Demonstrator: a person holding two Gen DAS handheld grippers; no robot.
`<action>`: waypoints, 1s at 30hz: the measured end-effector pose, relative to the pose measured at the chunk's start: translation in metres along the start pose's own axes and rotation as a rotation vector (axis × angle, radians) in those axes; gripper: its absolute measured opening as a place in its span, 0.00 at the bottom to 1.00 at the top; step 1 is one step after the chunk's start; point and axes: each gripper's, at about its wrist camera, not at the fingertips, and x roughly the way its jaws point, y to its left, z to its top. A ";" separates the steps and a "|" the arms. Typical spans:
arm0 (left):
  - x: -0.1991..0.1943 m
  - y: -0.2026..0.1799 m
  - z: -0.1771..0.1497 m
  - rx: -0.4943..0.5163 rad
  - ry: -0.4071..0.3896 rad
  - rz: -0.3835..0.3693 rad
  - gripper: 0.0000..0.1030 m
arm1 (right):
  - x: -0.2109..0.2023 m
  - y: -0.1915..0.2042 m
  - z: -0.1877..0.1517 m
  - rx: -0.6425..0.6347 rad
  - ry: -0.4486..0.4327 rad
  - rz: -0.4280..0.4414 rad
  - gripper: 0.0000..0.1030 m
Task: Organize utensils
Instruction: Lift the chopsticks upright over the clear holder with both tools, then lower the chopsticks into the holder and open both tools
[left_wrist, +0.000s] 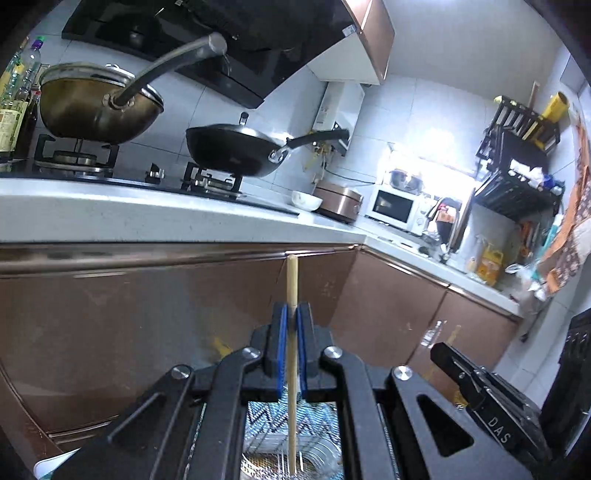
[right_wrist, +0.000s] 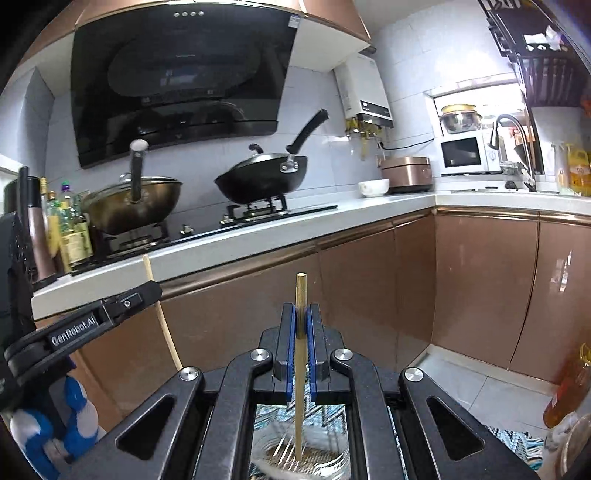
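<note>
On the far left of the stove, a brass-coloured wok (right_wrist: 136, 206) is sitting on a burner, with a black wok (right_wrist: 262, 177) on the burner to its right. In the near foreground, the left gripper (left_wrist: 292, 314) is pinching one wooden chopstick (left_wrist: 291, 291) upright between its blue pads. To its right, the right gripper (right_wrist: 301, 314) is pinching a second chopstick (right_wrist: 300, 295) upright. Both are hanging before the copper cabinet doors (right_wrist: 354, 288). Far right, a microwave (right_wrist: 465, 153) is sitting on the counter.

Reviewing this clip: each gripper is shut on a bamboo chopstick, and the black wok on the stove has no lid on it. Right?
Not quite. The black wok has a black lid with a knob, clear in the right wrist view. The rest holds: left gripper and right gripper are each shut on a bamboo chopstick.
</note>
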 end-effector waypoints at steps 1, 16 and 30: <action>0.006 -0.001 -0.005 0.008 -0.004 0.012 0.05 | 0.005 -0.002 -0.005 -0.002 0.000 -0.005 0.06; 0.065 0.001 -0.076 0.042 0.018 0.090 0.05 | 0.059 -0.006 -0.071 -0.056 0.081 -0.039 0.06; 0.076 0.009 -0.116 0.046 0.068 0.112 0.05 | 0.068 -0.016 -0.107 -0.044 0.154 -0.061 0.06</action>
